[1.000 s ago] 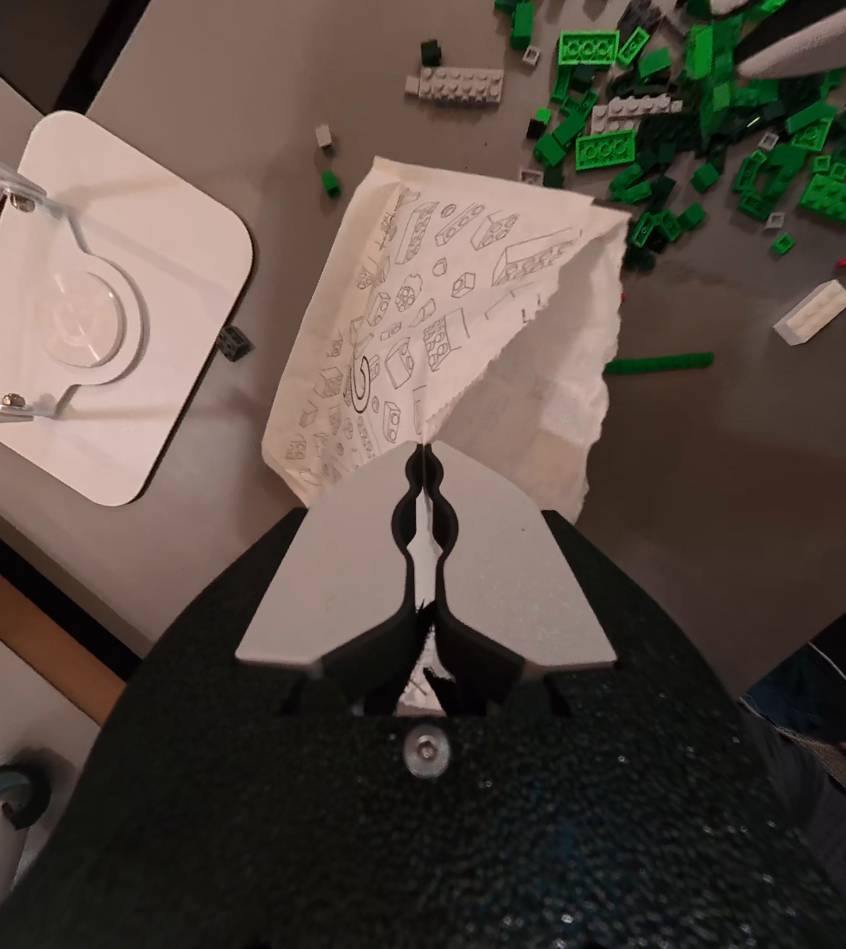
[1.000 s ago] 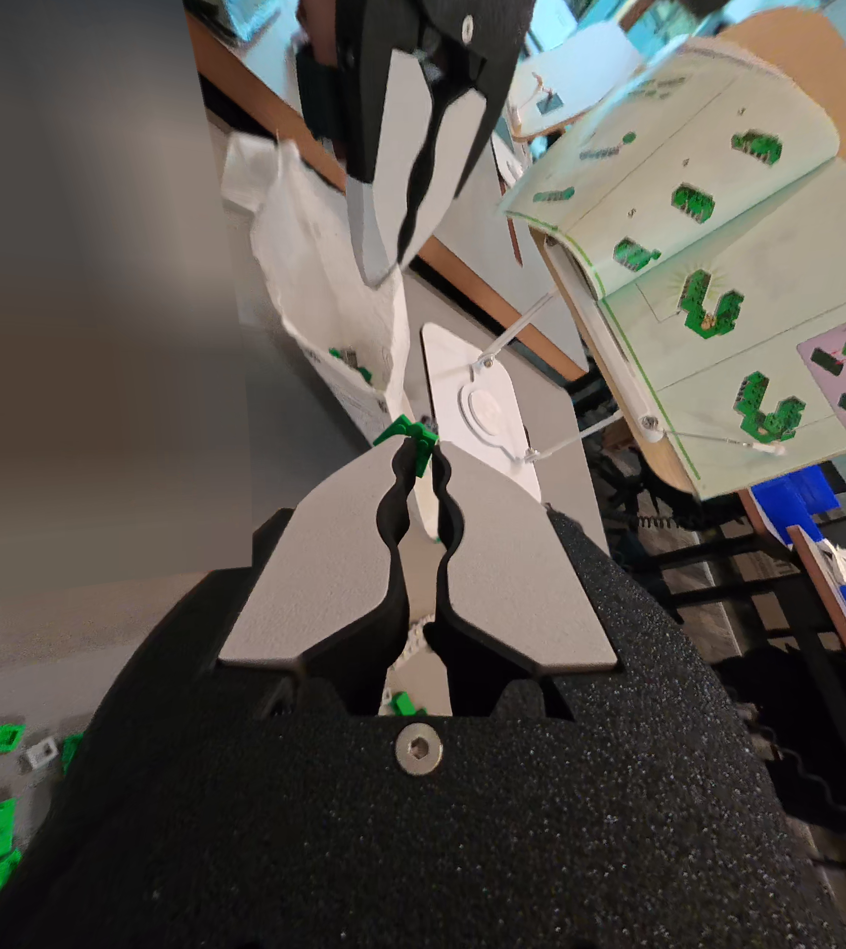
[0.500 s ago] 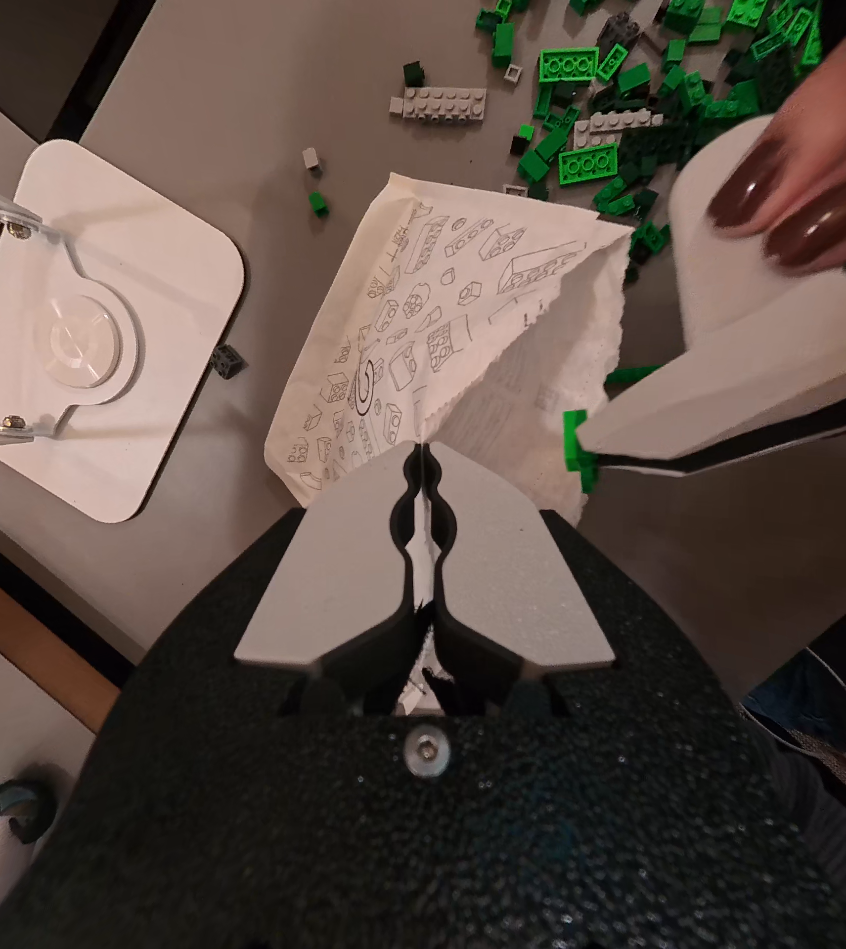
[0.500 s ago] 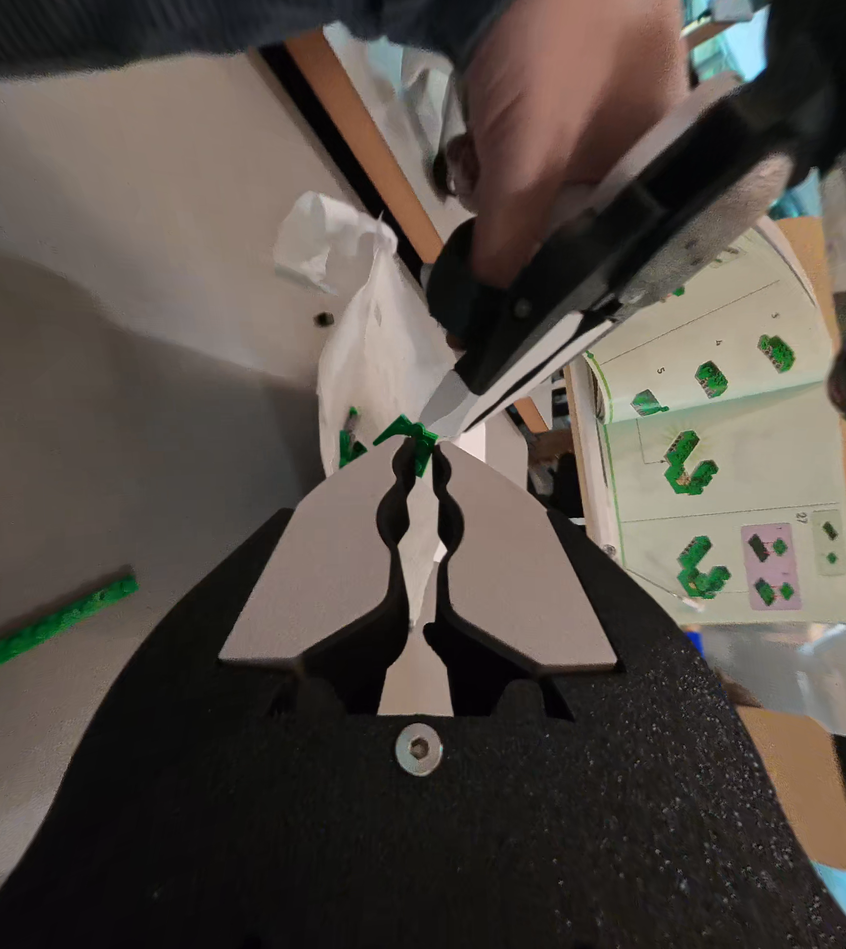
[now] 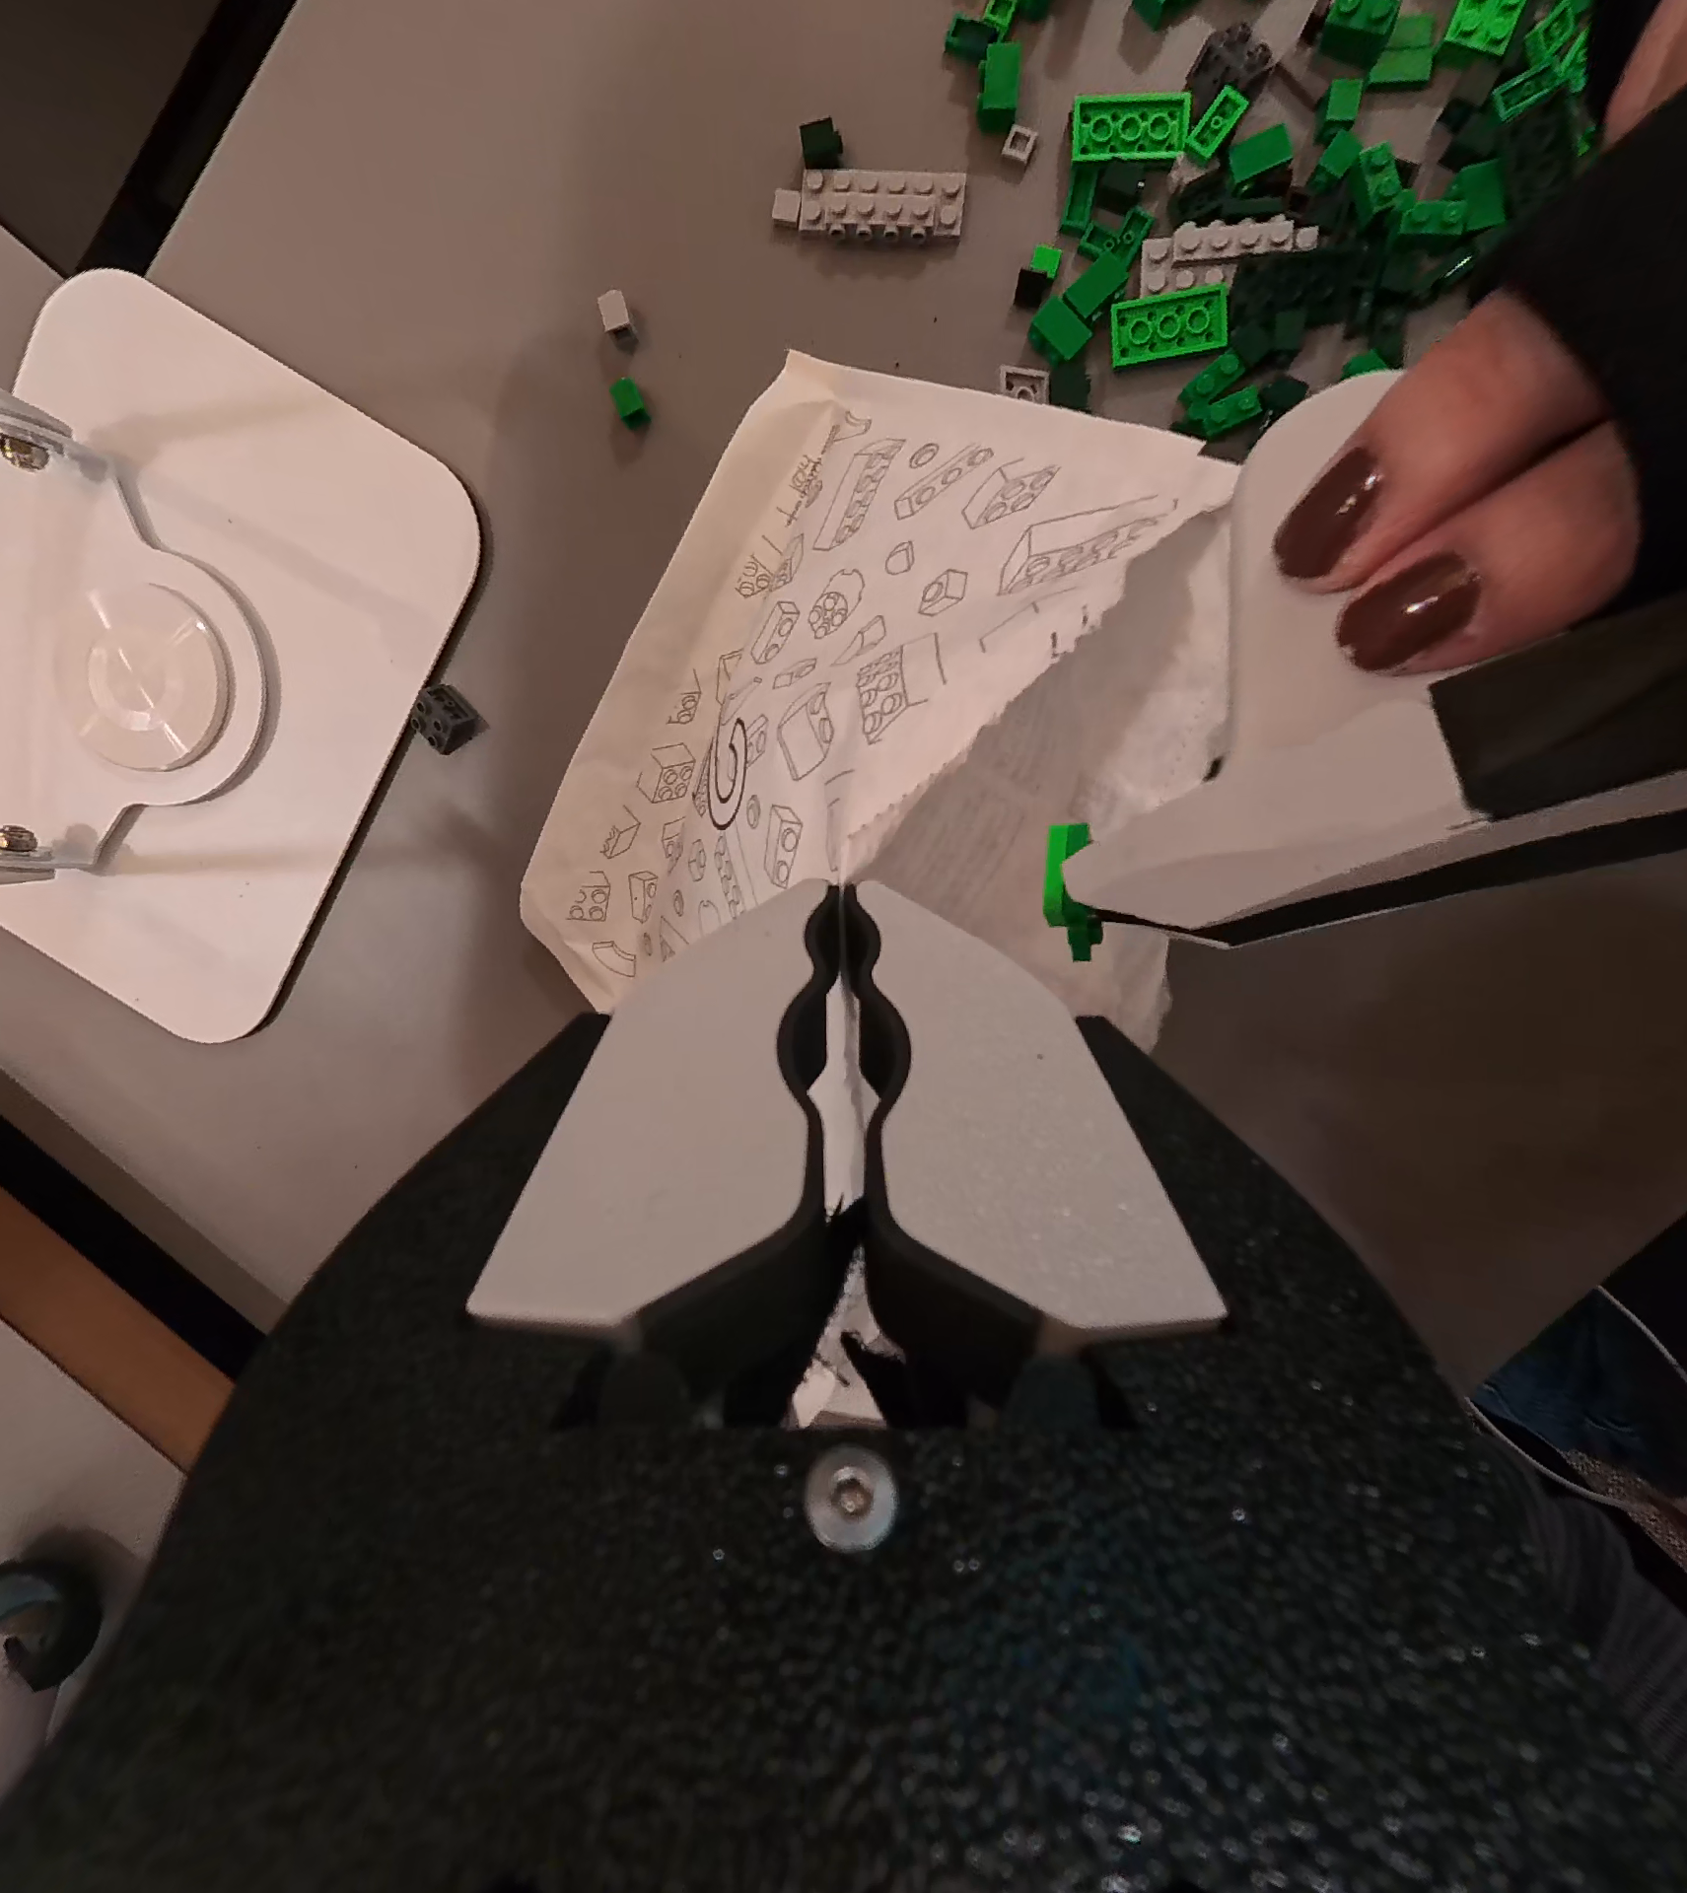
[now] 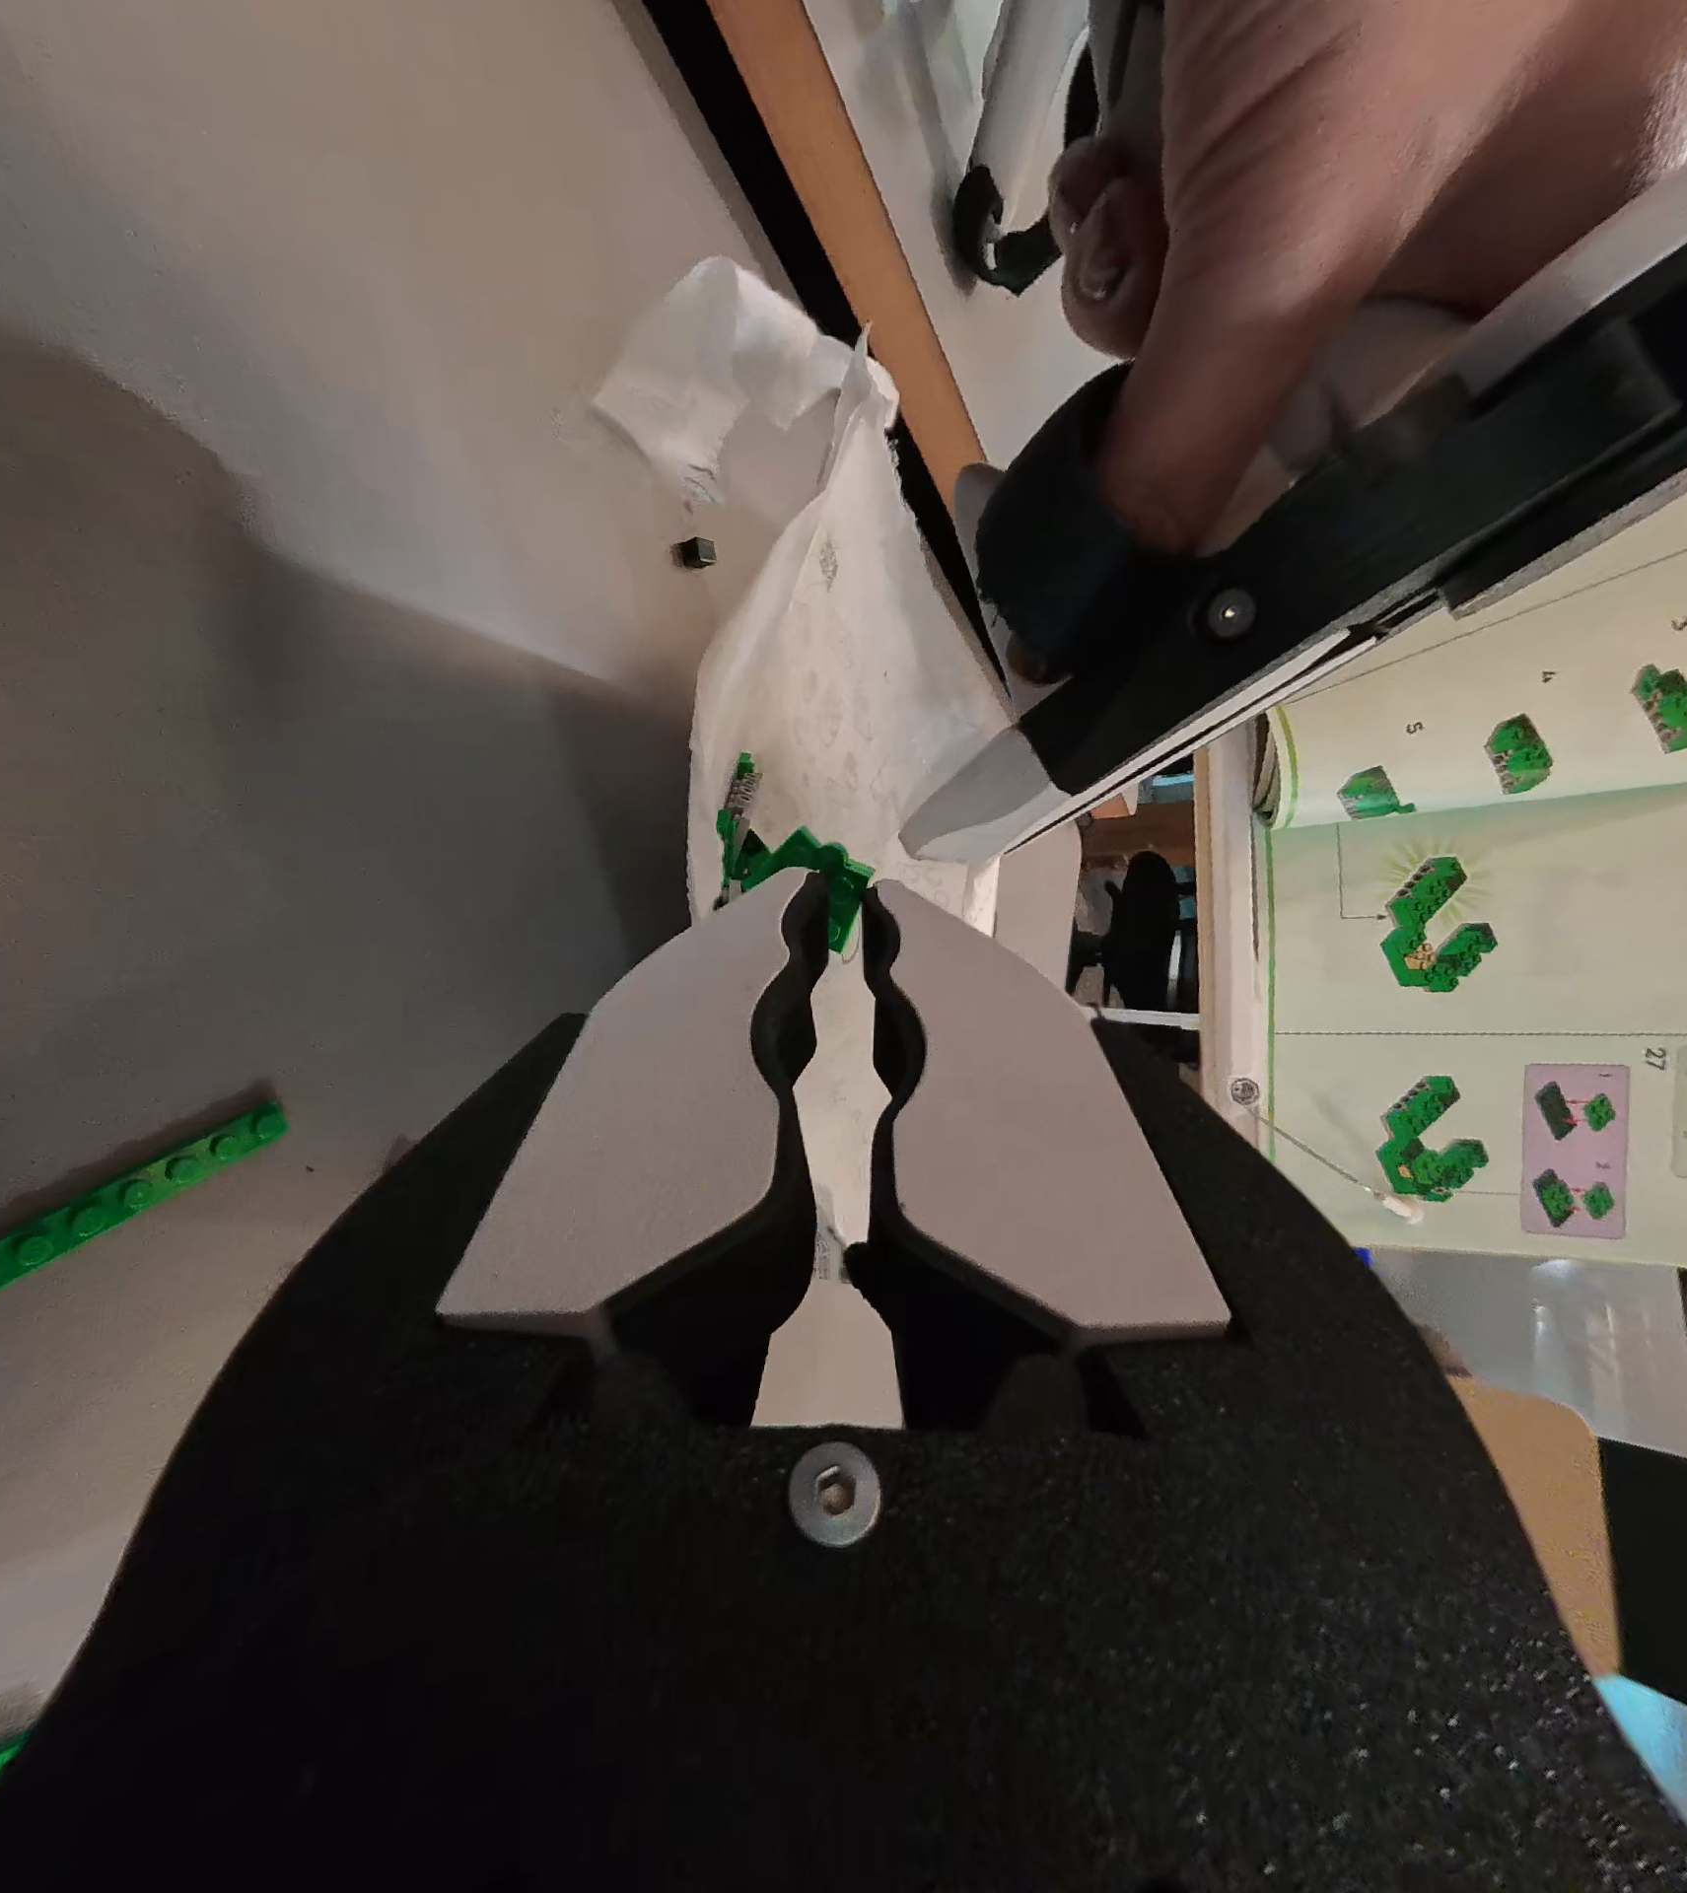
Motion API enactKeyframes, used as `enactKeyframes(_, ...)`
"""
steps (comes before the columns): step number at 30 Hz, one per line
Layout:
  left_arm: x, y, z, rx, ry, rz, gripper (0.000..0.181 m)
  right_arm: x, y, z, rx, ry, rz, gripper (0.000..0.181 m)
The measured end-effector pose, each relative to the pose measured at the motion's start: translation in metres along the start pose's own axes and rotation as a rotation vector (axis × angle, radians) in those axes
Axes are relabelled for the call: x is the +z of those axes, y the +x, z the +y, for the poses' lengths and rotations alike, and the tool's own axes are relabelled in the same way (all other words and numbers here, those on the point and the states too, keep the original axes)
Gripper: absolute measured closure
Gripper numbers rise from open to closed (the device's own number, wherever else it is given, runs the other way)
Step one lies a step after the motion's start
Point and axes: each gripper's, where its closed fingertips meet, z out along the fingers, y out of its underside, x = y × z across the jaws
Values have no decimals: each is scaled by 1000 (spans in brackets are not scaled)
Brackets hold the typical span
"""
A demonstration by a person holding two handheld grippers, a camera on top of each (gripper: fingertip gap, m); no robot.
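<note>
The left gripper (image 5: 841, 893) is clamped on the upper edge of a white paper bag (image 5: 818, 635) printed with line drawings of bricks, holding the bag's mouth up above the grey table (image 5: 429, 174). The right gripper (image 6: 839, 896) is closed on a small green brick piece (image 6: 834, 881), and in the left wrist view that same piece (image 5: 1064, 883) sits at the tips of the right gripper just beside the bag's open mouth, near the left gripper's tips. A person's hand (image 5: 1454, 533) grips the right gripper's handle. Inside the bag a few green and grey pieces (image 6: 742, 819) show through the opening. A pile of green bricks (image 5: 1331, 184) lies on the table beyond the bag, with a grey studded plate (image 5: 880, 200) near it. A long green strip (image 6: 91, 1219) lies flat on the table, well apart from the bag. A white stand base (image 5: 163, 656) sits beside the bag, and an open instruction booklet (image 6: 1495, 983) rests upright on a stand
</note>
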Motion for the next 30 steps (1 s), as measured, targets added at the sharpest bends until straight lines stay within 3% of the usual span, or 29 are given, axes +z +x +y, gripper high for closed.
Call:
enactKeyframes(7, -1, -1, 0, -18, 8, 5, 181, 2, -4, -2, 26, 3, -24, 175)
enactKeyframes(12, 0, -2, 2, -21, 0, 4, 181, 0, -7, -1, 89, 10, -75, 164)
enactKeyframes(17, 1, -5, 4, -32, -10, -7, 181, -23, 8, 6, 189, 36, -69, 164)
enactKeyframes(24, -1, -10, 8, -50, -9, -16, 181, -76, 16, 74, 466, -117, -95, 164)
enactKeyframes(30, 0, -12, 10, -55, -18, -20, 181, -95, 4, 115, 611, -216, -131, 164)
